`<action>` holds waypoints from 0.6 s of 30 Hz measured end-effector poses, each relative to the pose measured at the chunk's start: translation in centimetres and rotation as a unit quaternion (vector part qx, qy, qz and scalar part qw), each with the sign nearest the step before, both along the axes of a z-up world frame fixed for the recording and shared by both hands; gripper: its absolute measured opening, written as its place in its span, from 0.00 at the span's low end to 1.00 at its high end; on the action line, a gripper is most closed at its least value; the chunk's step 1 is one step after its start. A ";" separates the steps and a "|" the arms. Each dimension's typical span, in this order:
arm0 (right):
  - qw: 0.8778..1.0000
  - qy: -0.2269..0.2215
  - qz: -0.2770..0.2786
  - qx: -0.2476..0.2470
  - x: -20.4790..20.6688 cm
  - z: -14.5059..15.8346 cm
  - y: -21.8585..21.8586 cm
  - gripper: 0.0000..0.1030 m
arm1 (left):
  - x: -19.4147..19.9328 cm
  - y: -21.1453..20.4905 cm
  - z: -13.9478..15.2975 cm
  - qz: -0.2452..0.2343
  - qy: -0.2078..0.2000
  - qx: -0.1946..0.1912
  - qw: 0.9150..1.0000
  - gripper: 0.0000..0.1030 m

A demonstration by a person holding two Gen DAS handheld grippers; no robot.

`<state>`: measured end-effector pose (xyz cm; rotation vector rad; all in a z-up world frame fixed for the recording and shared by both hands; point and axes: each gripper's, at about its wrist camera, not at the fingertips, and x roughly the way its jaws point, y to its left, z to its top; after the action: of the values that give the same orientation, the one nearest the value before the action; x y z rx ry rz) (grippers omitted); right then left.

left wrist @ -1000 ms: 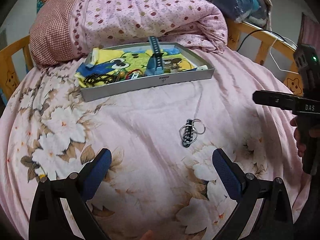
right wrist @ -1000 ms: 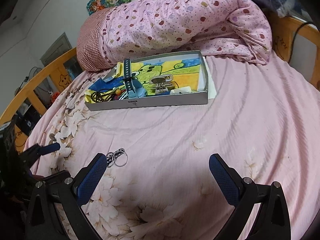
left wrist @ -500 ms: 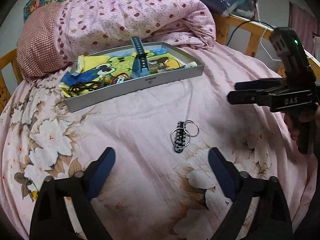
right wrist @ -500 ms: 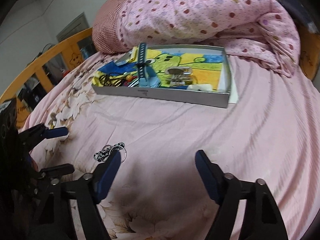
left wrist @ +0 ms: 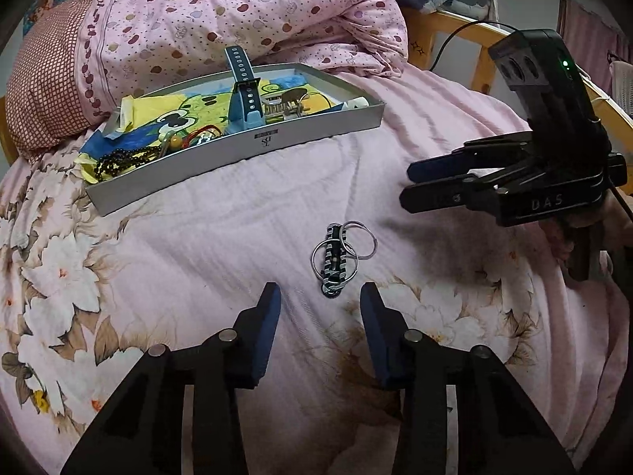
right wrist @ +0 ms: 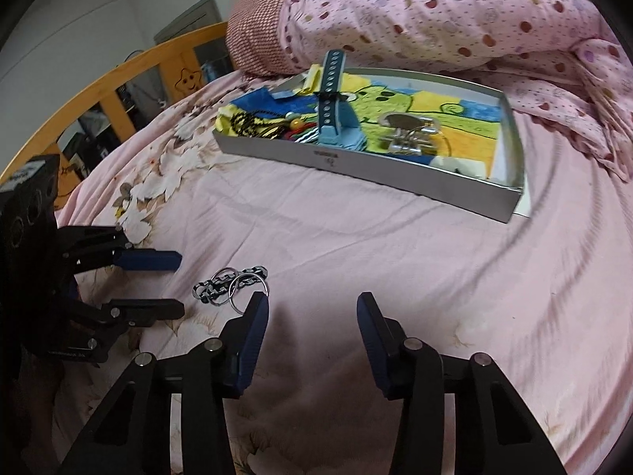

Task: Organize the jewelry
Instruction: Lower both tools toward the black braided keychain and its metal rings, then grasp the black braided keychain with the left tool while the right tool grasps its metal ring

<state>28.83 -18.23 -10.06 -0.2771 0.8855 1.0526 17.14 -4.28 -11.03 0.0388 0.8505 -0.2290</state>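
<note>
bedsheet (left wrist: 221,237): pale pink, white flowers with brown leaves on left
quilt (left wrist: 245,12): pink, red and purple apple dots
pillow (left wrist: 43,91): red-white small check
tray (left wrist: 237,150): plain grey walls
tray liner (right wrist: 435,114): yellow, green, blue cartoon print
watch strap (left wrist: 243,79): dark blue, row of pale holes
bead string (left wrist: 126,158): black
key chain (left wrist: 336,257): black links, silver rings
gripper pads (left wrist: 269,324): blue on black frames
bed rail (right wrist: 103,91): orange wood, star face

The key chain (left wrist: 338,258) lies on the bed (left wrist: 237,237), near its middle. The tray (left wrist: 253,144) sits behind it, with the blanket (left wrist: 245,19) behind the tray
</note>
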 end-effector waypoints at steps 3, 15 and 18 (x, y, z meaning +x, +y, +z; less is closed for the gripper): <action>1.000 0.001 0.006 0.000 0.0 -0.2 0.2 0.43 | -0.2 -0.2 0.3 0.000 -0.012 0.005 1.000 0.35; 0.999 0.001 0.037 0.010 -0.2 -0.4 1.1 0.34 | 0.5 -0.8 -0.4 -0.020 -0.006 0.013 1.000 0.21; 0.999 0.000 0.041 0.007 -0.2 -0.6 1.3 0.34 | 0.7 -0.8 -0.4 -0.019 -0.007 0.016 1.000 0.21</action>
<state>28.66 -16.91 -10.63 -0.3038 0.8712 1.1349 17.79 -5.09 -11.44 0.0870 0.8401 -0.2513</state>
